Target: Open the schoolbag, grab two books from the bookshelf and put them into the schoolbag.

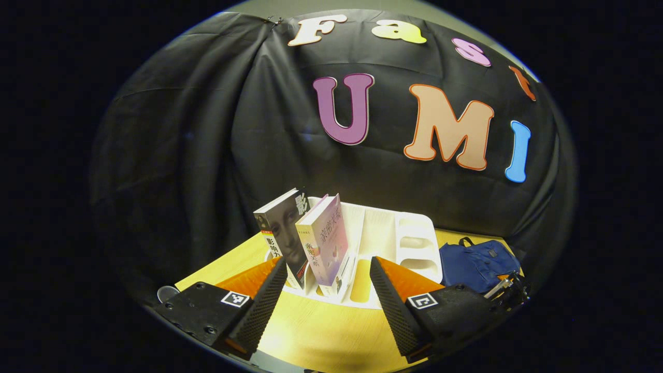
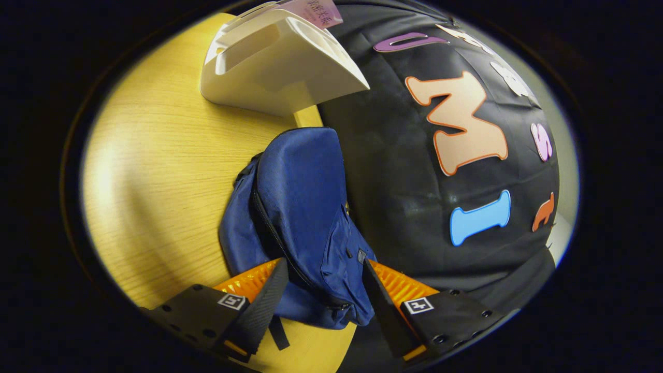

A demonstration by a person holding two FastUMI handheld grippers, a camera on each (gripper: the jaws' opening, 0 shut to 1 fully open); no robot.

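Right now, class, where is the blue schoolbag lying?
In the left gripper view the schoolbag lies on the table, right of the white bookshelf, against the cloth wall.

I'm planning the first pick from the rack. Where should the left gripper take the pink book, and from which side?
Probably by its upper spine corner, from above and in front. The pink book stands upright and leaning in the white bookshelf, its top clear of the dividers, its lower part sunk in the slot. A dark book stands close beside it, so side access is tight. The left gripper is open.

Zipped blue schoolbag (image 2: pixel 305 217) on table beside white bookshelf (image 1: pixel 383 233) with two upright books (image 1: pixel 305 238).
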